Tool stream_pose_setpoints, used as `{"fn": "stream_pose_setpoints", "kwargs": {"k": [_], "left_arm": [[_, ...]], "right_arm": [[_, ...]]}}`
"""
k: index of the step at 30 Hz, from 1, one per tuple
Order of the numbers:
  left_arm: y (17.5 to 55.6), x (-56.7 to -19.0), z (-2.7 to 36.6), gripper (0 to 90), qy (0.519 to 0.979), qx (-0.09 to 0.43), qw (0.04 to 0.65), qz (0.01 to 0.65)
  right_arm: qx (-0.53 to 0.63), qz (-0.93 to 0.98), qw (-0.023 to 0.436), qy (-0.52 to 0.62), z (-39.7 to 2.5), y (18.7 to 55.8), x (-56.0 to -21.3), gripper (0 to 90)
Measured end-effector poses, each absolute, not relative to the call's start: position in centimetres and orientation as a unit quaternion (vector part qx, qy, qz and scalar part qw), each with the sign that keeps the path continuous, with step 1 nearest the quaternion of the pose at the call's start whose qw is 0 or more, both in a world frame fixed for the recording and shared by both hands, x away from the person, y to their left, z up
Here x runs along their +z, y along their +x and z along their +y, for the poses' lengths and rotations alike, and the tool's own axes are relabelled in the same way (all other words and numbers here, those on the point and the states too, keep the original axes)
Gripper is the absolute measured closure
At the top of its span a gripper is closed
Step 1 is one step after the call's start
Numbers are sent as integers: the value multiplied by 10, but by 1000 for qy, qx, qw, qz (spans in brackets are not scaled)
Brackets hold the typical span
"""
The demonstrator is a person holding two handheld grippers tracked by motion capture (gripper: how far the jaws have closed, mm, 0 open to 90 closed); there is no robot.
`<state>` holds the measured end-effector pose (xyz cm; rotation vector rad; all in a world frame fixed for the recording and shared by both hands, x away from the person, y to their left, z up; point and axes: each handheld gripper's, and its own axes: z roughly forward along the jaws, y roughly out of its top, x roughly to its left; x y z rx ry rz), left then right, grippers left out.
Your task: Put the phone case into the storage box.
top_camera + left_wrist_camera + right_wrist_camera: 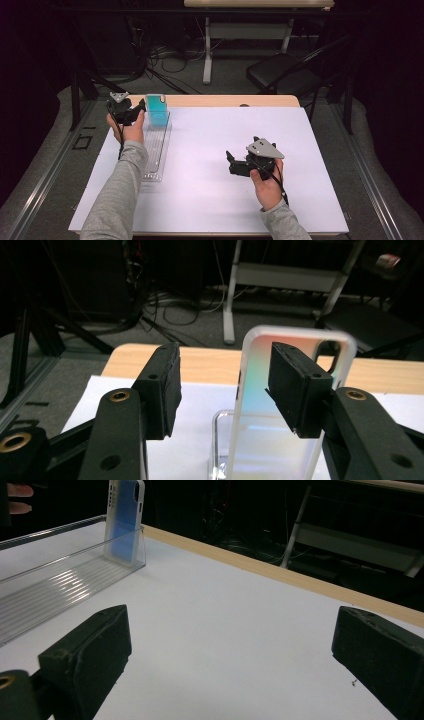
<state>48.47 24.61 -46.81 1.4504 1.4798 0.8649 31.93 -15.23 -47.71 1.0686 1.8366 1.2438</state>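
A translucent phone case (pixel 157 111), blue-tinted from above, stands upright at the far end of a clear ribbed rack (pixel 156 150). My left gripper (pixel 136 110) is just left of the case, jaws open. In the left gripper view, the case (pixel 252 405) stands just beyond the open jaws of my left gripper (pixel 225 390), with the right jaw covering part of it and no grip visible. My right gripper (pixel 231 162) hovers open over the white table top toward the right, pointing left. The right gripper view looks past my right gripper (pixel 230 650) to the case (pixel 123 520) far off at the upper left.
The white mat (pixel 215 150) covers the wooden table (pixel 230 101). Beyond the far edge are a folding chair (pixel 285 72), a desk frame (pixel 207 50) and floor cables. The rack (pixel 60 580) runs along the mat's left side.
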Motion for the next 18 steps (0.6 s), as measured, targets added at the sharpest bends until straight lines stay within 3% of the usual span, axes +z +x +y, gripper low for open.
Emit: {"fn": "stream_pose_setpoints", "kwargs": {"k": [10,18], "left_arm": [[476,-457,246,446,601,328,450,573],[470,-451,240,351,629,301,448,560]], "right_arm": [[476,703,335,410,-154,319,-476,27],[473,703,335,412,-156,318,-475,22]]}}
